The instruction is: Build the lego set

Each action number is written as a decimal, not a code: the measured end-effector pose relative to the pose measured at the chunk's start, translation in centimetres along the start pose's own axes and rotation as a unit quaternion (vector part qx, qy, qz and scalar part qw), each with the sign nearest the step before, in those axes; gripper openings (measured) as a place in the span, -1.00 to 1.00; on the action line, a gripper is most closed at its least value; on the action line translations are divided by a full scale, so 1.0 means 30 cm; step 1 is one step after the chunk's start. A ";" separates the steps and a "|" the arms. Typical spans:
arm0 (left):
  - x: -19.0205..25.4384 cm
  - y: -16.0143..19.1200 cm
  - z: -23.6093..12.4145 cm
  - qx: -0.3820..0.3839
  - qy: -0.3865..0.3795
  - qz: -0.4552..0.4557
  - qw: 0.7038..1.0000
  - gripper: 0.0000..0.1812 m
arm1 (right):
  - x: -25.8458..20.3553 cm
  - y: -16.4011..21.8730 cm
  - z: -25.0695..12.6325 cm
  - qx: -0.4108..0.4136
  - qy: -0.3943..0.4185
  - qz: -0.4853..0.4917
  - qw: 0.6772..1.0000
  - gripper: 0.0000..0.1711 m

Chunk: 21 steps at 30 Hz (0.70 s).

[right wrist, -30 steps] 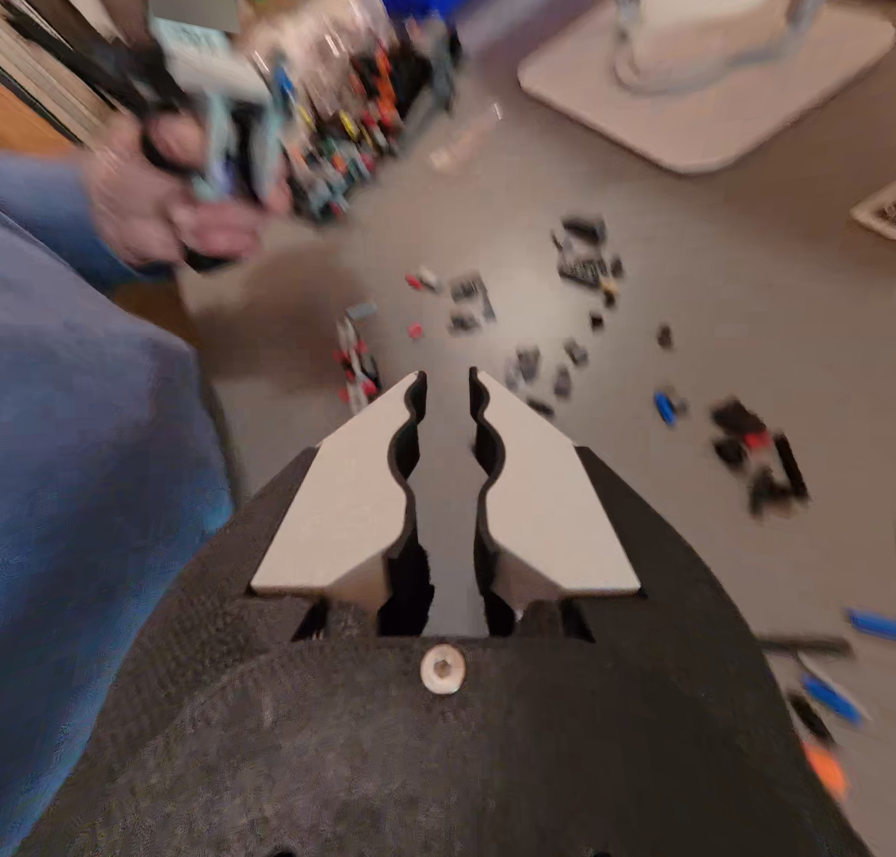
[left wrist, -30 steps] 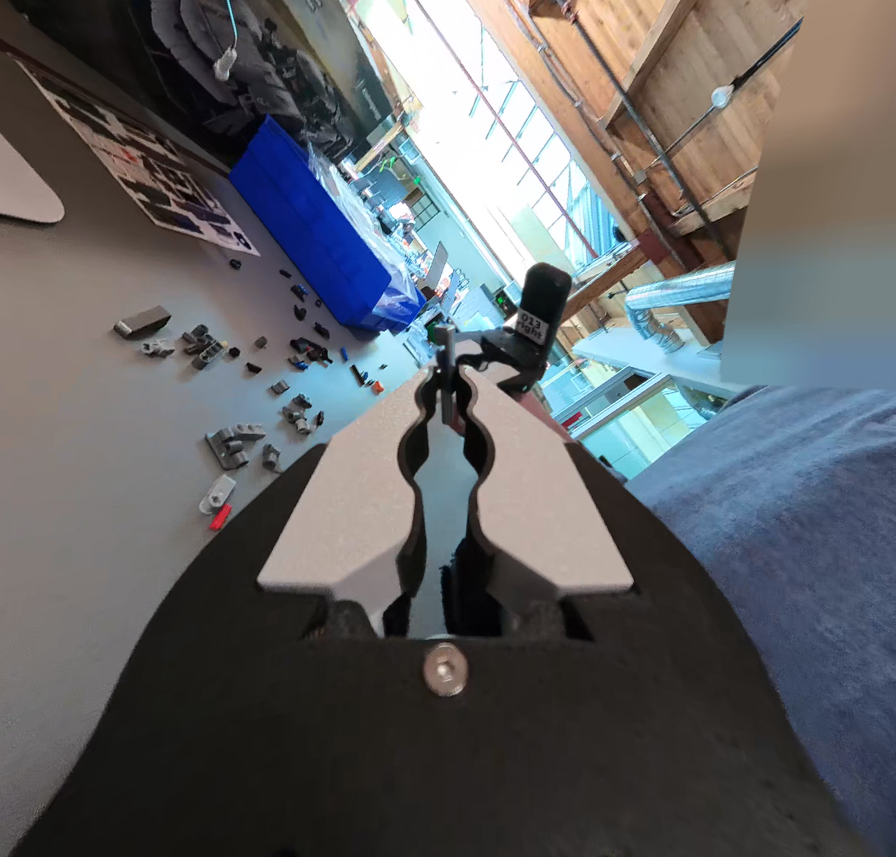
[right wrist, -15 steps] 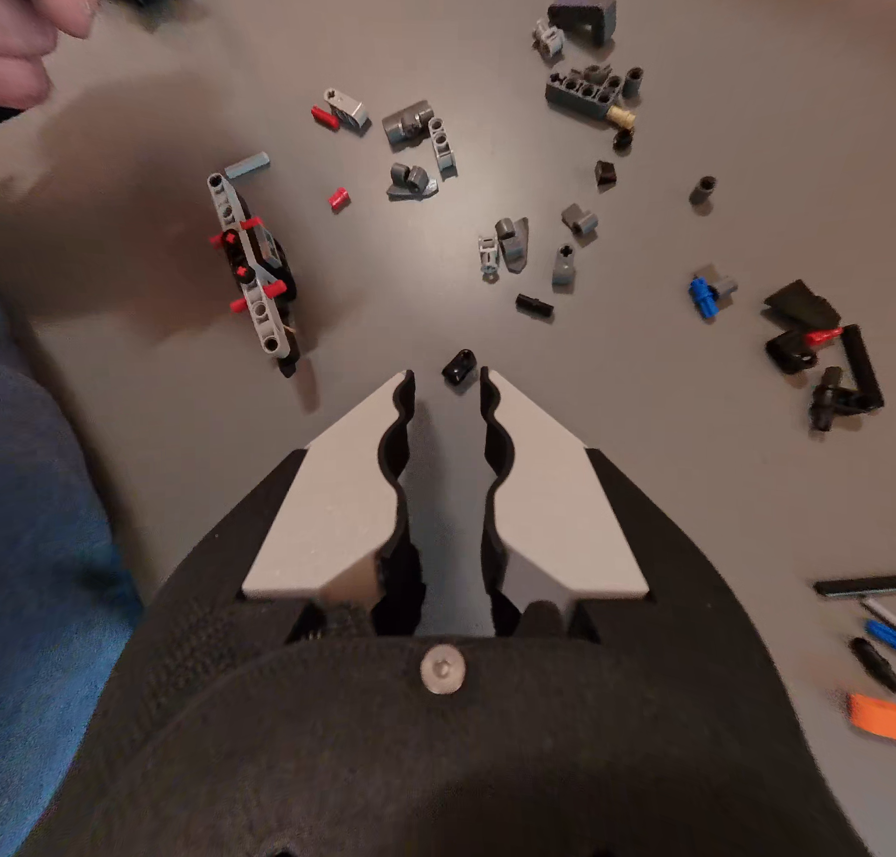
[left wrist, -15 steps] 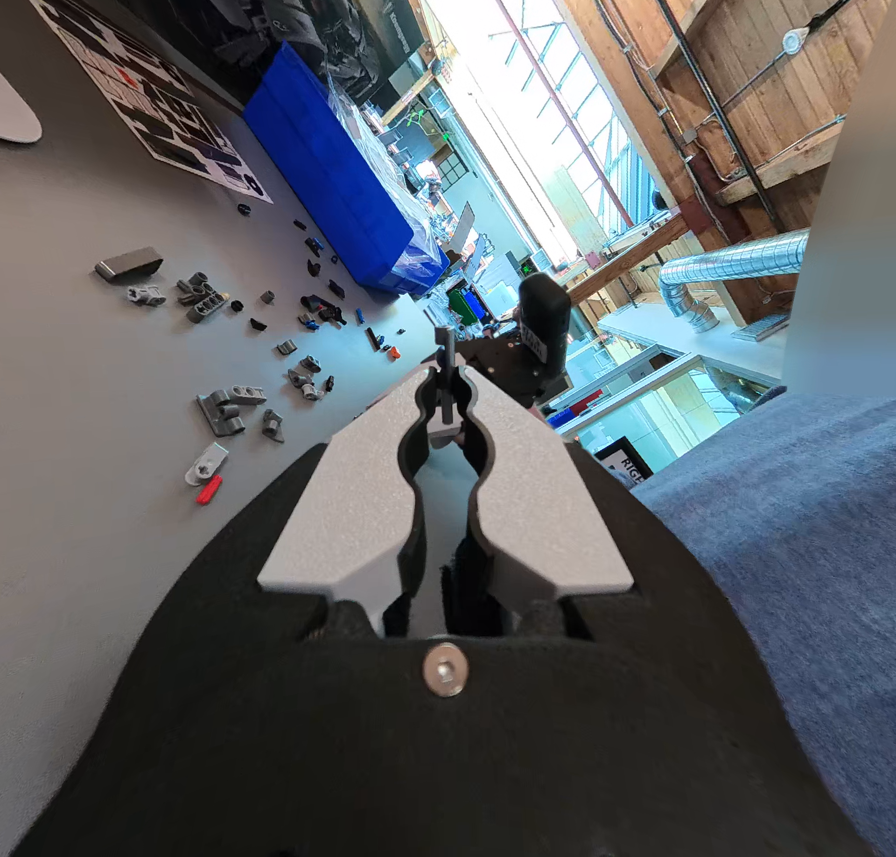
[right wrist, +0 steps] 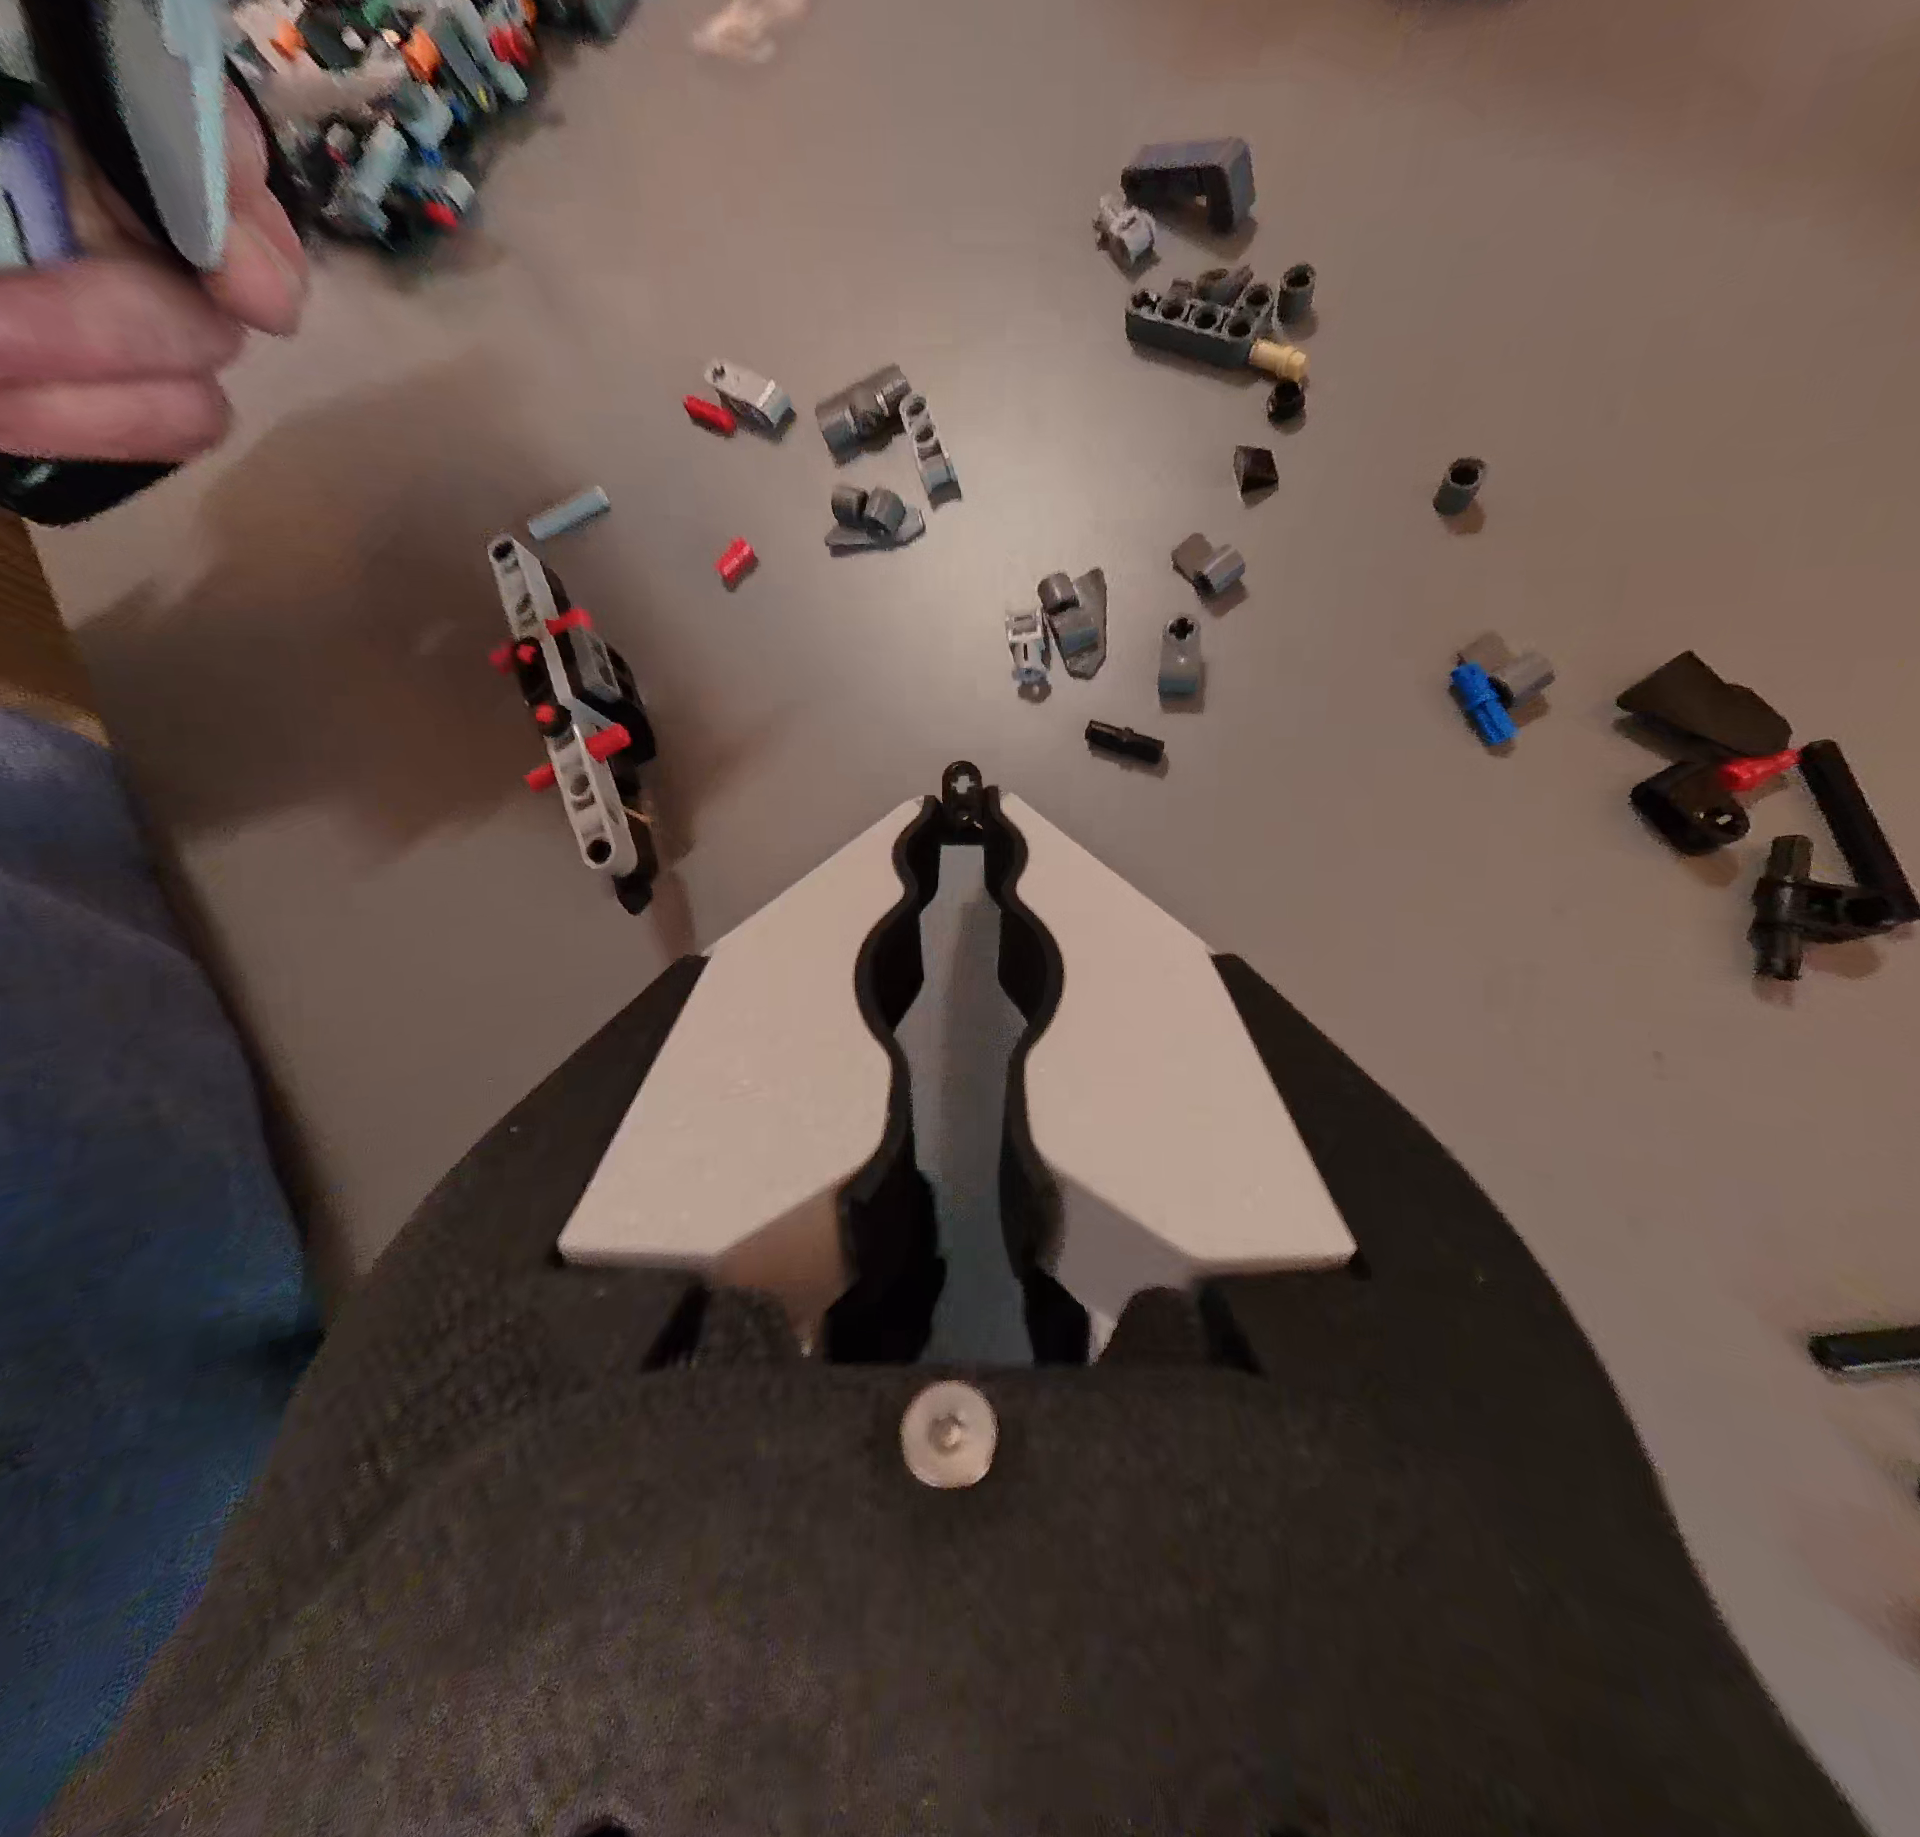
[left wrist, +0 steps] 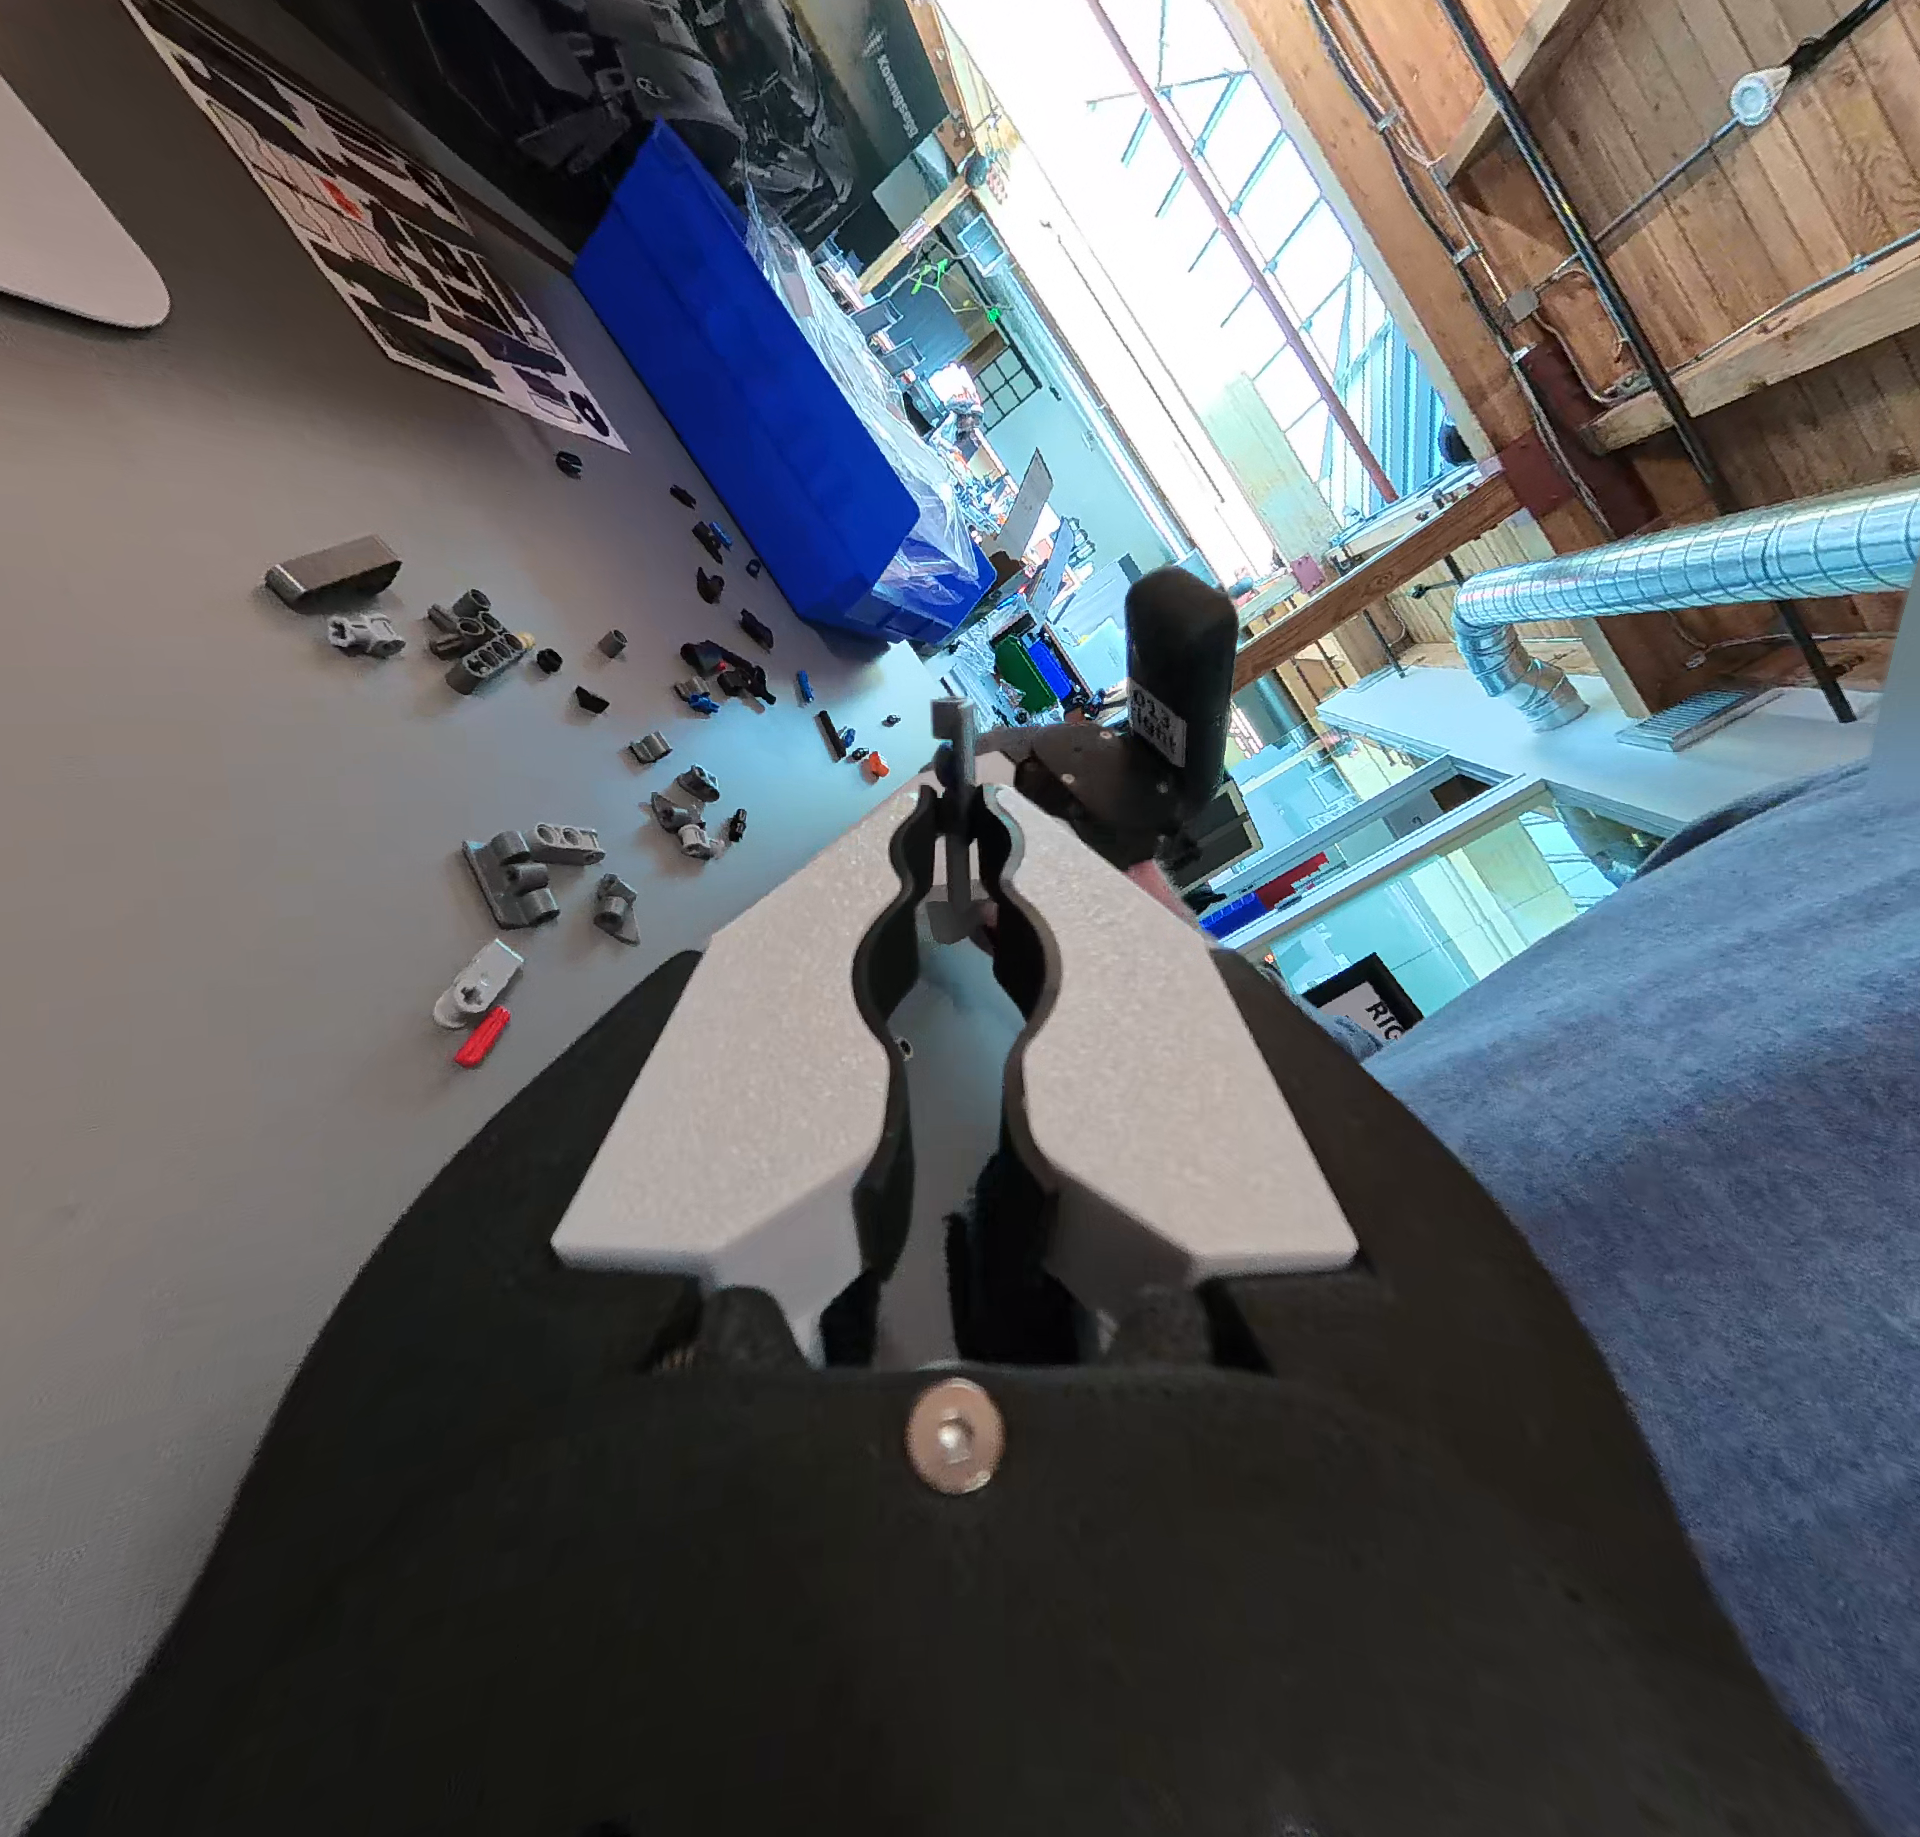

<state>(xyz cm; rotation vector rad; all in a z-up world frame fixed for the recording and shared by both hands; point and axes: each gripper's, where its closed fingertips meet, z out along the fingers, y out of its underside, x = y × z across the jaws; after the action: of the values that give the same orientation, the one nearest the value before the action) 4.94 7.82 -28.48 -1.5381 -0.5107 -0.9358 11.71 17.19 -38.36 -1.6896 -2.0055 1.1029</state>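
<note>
The right hand-held gripper (right wrist: 962,800) pinches a small black connector (right wrist: 962,788) at its tips, over the table (right wrist: 1351,1060). The left hand-held gripper (left wrist: 961,811) clamps a grey axle piece (left wrist: 956,811); align hole with axle squarely, then press gently.

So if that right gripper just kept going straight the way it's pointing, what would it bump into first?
Most likely the bare grey table. The right gripper, shut on a small black piece, points steeply down at it. No loose part lies right ahead; the black pin sits off to one side. Depth is hard to judge.
</note>
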 end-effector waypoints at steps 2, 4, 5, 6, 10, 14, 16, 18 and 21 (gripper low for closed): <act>-0.003 -0.002 -0.003 0.002 0.000 -0.002 1.000 -0.95 | -0.003 -0.013 -0.002 0.004 -0.009 0.000 1.000 -0.95; -0.006 -0.003 -0.008 0.004 -0.001 -0.004 1.000 -0.95 | -0.013 -0.016 0.000 0.001 -0.020 -0.016 1.000 -0.94; -0.007 -0.002 -0.011 0.004 -0.001 -0.004 1.000 -0.95 | -0.018 -0.015 0.001 -0.001 -0.024 -0.029 0.999 -0.94; -0.009 -0.002 -0.015 0.004 -0.002 -0.005 1.000 -0.95 | -0.018 -0.008 0.004 -0.009 -0.024 -0.037 0.999 -0.94; -0.013 0.000 -0.031 0.004 -0.006 -0.006 1.000 -0.94 | -0.048 0.012 0.003 -0.028 -0.049 -0.064 0.996 -0.94; -0.017 0.004 -0.040 0.002 -0.007 -0.008 1.000 -0.94 | -0.059 0.051 -0.004 -0.071 -0.060 -0.120 0.988 -0.95; -0.016 0.008 -0.040 0.000 -0.005 -0.009 1.000 -0.94 | -0.072 0.071 -0.012 -0.096 -0.075 -0.167 0.978 -0.95; -0.013 0.014 -0.040 -0.003 -0.004 -0.008 1.000 -0.94 | -0.075 0.097 -0.017 -0.126 -0.088 -0.212 0.965 -0.94; -0.007 0.024 -0.041 -0.009 -0.002 -0.006 1.000 -0.94 | -0.054 0.108 -0.006 -0.142 -0.081 -0.289 0.943 -0.89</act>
<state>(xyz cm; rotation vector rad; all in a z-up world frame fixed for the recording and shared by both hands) 5.05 6.54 -29.12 -1.5546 -0.5159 -0.9498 14.56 15.81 -40.15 -1.0072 -2.6274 0.7864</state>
